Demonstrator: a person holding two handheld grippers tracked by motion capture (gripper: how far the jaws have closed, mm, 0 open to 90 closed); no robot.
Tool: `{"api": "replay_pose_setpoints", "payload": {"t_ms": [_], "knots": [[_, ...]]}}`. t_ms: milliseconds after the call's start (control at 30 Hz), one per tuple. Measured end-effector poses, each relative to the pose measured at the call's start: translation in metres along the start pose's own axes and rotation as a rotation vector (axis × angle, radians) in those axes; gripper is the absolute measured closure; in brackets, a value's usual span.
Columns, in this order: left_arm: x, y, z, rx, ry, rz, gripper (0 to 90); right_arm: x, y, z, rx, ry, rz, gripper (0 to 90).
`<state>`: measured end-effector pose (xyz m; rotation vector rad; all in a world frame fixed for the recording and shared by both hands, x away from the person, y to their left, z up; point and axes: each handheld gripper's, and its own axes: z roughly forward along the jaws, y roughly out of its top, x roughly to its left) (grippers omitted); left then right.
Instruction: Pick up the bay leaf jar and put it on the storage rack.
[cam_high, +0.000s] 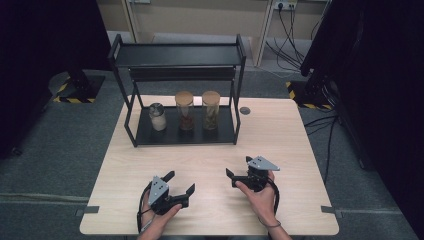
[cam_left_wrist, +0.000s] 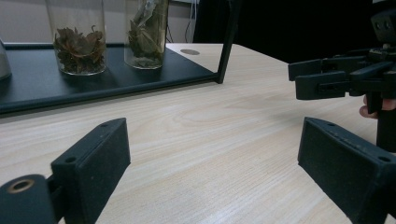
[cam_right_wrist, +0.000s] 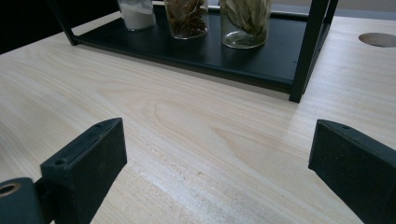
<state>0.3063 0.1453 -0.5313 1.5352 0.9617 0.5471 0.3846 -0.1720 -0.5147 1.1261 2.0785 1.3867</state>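
Table: the pale wooden table (cam_high: 280, 135) carries everything.
Rack: a black metal two-tier rack (cam_high: 180, 60) stands at its far side, well apart from my hands.
Jars: on the rack's bottom tray, left to right, a short glass jar of white powder (cam_high: 158, 116), a tall cork-lidded glass jar of brown dried pieces (cam_high: 184, 110), and a tall cork-lidded glass jar of pale leaves (cam_high: 210, 110).
Left gripper: my black left gripper (cam_high: 179, 184) sits low over the near edge, jaws wide apart, nothing between them.
Right gripper: my black right gripper (cam_high: 238, 167) is near it, jaws spread wide, gripping nothing.
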Motion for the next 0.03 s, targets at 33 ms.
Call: {"api": "replay_pose_setpoints", "payload": {"t_ms": [33], "knots": [[0.0007,0.0000,-0.0001,0.000,-0.002,-0.006,8.0,-0.0001,0.0001,-0.0002,0.002,0.001,-0.001,4.0]]}}
